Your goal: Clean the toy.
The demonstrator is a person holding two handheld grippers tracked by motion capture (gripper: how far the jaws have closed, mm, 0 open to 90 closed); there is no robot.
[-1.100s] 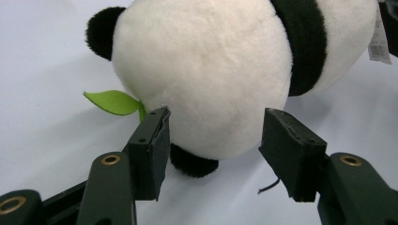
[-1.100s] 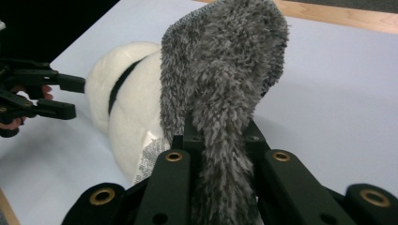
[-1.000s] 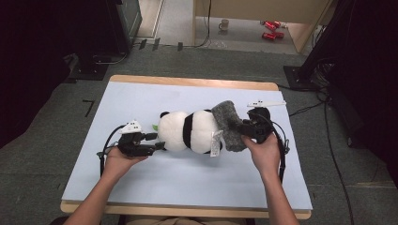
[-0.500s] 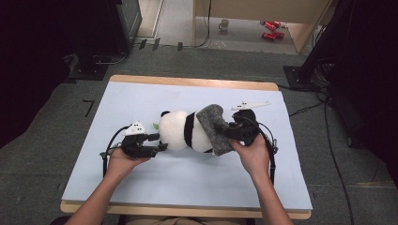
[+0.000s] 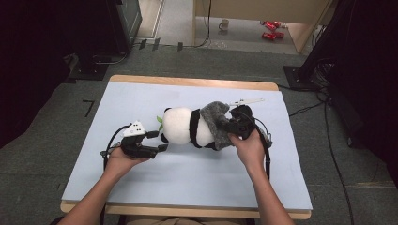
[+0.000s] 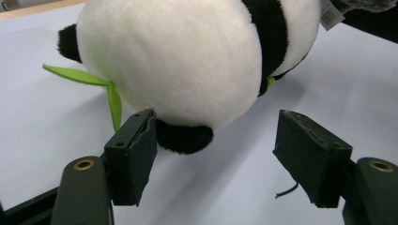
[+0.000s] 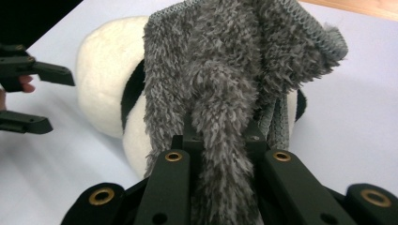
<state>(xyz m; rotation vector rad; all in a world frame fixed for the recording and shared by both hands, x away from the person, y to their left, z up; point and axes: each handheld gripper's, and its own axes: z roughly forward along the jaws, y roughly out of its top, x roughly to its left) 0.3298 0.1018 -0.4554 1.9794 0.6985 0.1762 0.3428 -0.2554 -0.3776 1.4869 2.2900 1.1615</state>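
Observation:
A white and black panda plush lies on its side in the middle of the pale blue table. A grey fuzzy cloth drapes over its right end. My right gripper is shut on that cloth, a fold pinched between its jaws. My left gripper sits at the plush's left end with its jaws spread; they have just been opening. In the left gripper view the panda bulges just beyond the left gripper, its black ear close to one pad but unpressed, a green leaf beside it.
A thin white strip lies on the table behind the right hand. Cables trail from both grippers over the table. Beyond the far edge are a mug and red cans on the floor. Dark stands flank both sides.
The right hand has carried the grey cloth left and down, further over the panda. The left gripper's jaws stand wider apart than before; that hand stayed where it was.

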